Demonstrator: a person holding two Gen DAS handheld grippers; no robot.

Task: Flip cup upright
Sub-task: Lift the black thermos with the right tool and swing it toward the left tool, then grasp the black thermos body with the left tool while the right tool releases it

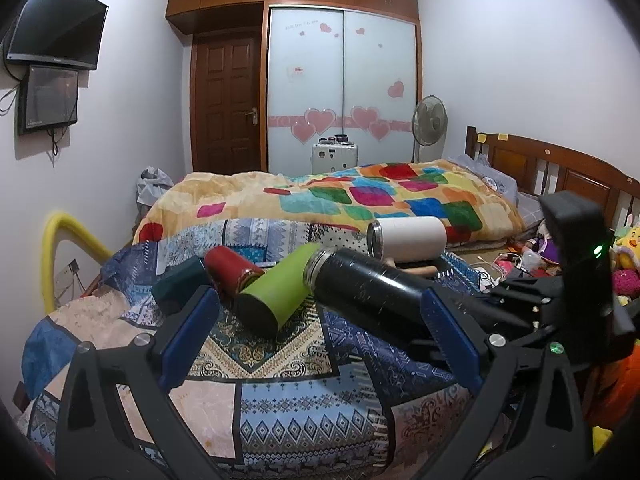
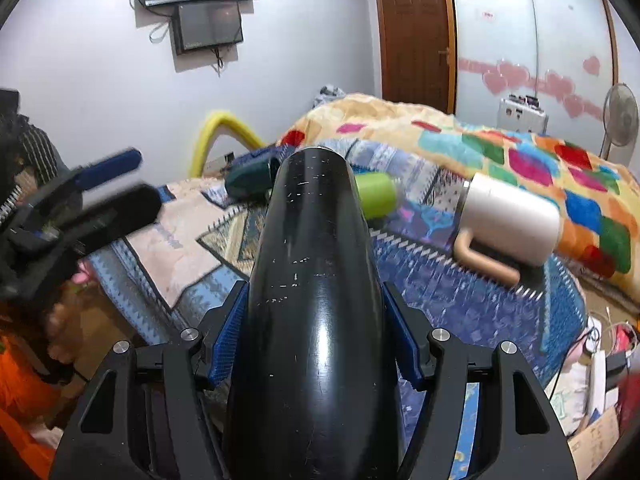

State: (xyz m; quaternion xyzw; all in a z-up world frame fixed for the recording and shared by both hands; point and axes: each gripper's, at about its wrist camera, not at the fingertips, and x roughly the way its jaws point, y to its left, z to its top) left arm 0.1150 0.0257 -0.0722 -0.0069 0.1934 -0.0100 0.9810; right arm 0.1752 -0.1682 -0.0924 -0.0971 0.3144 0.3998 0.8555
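Note:
A black cup (image 2: 316, 280) is clamped between the blue pads of my right gripper (image 2: 316, 332) and points away along its fingers. In the left wrist view the same black cup (image 1: 360, 284) is held nearly level above the patterned blanket, its metal-rimmed mouth toward the left. My left gripper (image 1: 320, 336) is open and empty, low over the blanket in front of the cups; it also shows in the right wrist view (image 2: 116, 176). A green cup (image 1: 276, 292), a red cup (image 1: 232, 272), a dark teal cup (image 1: 180, 280) and a white mug (image 1: 408, 236) lie on their sides.
The cups lie on a patterned blanket (image 1: 280, 400) on a bed. A colourful quilt (image 1: 360, 196) is heaped behind them. A wooden headboard (image 1: 560, 168) and toys (image 1: 624, 256) are at the right. A yellow padded rail (image 1: 56, 248) stands at the left.

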